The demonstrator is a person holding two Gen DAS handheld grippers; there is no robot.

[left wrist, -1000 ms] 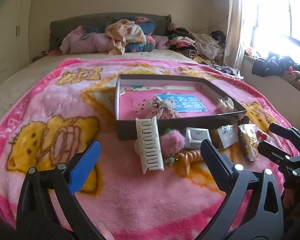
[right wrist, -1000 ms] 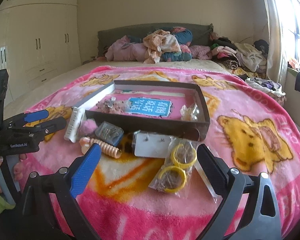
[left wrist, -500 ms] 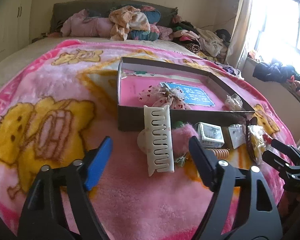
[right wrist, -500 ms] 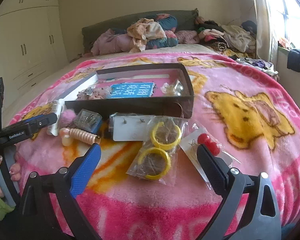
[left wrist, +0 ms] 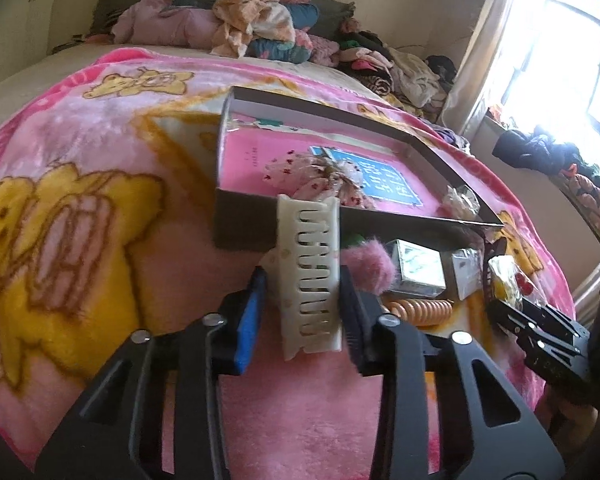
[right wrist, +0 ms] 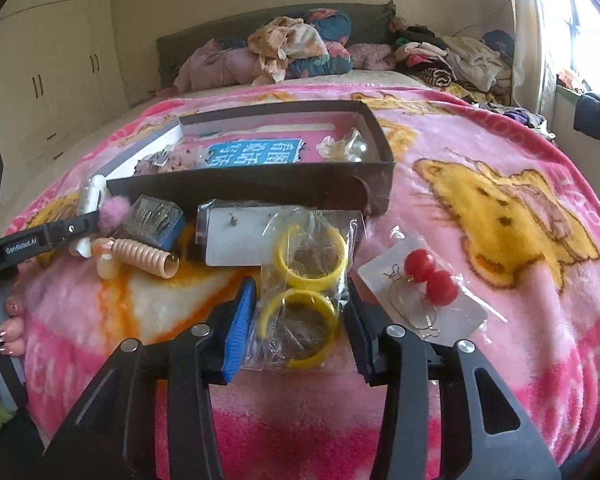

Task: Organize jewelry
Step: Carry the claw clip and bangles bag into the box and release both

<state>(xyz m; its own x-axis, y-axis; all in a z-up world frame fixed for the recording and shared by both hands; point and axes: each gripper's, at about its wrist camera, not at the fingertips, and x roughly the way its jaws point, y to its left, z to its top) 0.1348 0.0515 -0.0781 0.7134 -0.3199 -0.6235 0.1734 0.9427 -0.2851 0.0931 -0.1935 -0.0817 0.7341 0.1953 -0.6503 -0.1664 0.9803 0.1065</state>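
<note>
A dark shallow box [left wrist: 244, 236] [right wrist: 256, 188] lies on the pink blanket and holds a frilly hair piece [left wrist: 324, 176] and a clear packet [right wrist: 344, 146]. My left gripper [left wrist: 302, 312] straddles a cream claw hair clip [left wrist: 310, 276] that leans on the box's front wall; the jaws are narrowed, the right pad touches it, a small gap shows on the left. My right gripper [right wrist: 300, 320] straddles a clear bag of yellow bangles [right wrist: 304, 284], jaws close at each side with small gaps.
In front of the box lie a pink pom-pom [left wrist: 368, 266], an orange spiral tie [right wrist: 146, 258], a small clear box [right wrist: 156, 220], an earring card [right wrist: 240, 236] and red ball earrings [right wrist: 430, 278]. Piled clothes [right wrist: 292, 50] lie at the bed's head.
Both grippers moved forward and down and narrowed from wide open. The left now brackets the hair clip; the right now brackets the bangle bag.
</note>
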